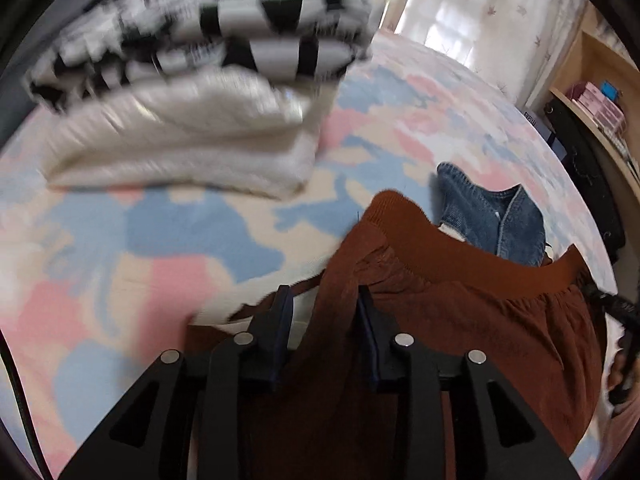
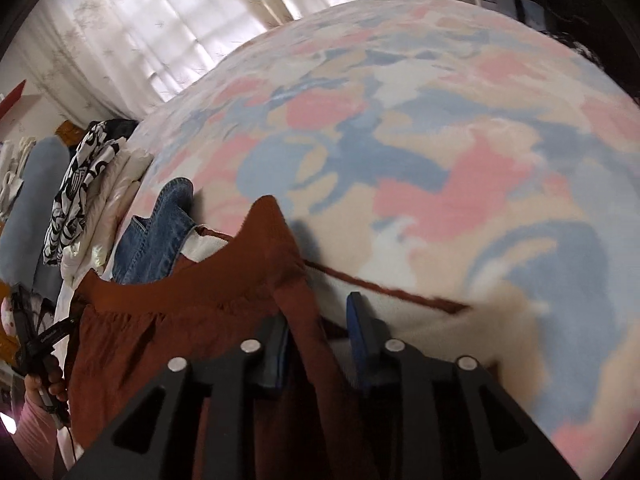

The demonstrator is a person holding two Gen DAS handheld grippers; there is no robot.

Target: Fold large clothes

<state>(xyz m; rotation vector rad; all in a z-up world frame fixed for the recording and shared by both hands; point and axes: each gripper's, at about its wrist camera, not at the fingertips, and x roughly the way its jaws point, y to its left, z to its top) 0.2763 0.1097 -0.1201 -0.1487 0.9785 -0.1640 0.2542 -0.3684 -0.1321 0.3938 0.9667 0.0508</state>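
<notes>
A rust-brown garment (image 1: 460, 312) with an elastic waistband lies bunched on the pastel bedspread (image 1: 160, 240). My left gripper (image 1: 324, 300) stands over its left edge. Brown cloth runs between the fingers, but a gap shows beside the left finger (image 1: 282, 312), so the pads do not press. In the right wrist view the same garment (image 2: 180, 320) fills the lower left, and its thin brown cord (image 2: 384, 288) trails right across the bedspread (image 2: 440, 160). My right gripper (image 2: 318, 320) straddles the garment's right edge, jaws apart, with bedspread visible beside the right finger (image 2: 360, 320).
Blue jeans (image 1: 492, 216) (image 2: 160, 232) lie crumpled just beyond the waistband. A folded white garment (image 1: 192, 140) under a black-and-white one (image 1: 220, 28) is stacked at the far left. A wooden shelf (image 1: 600, 112) stands past the bed's right side. A hand (image 2: 44, 388) holds the other gripper.
</notes>
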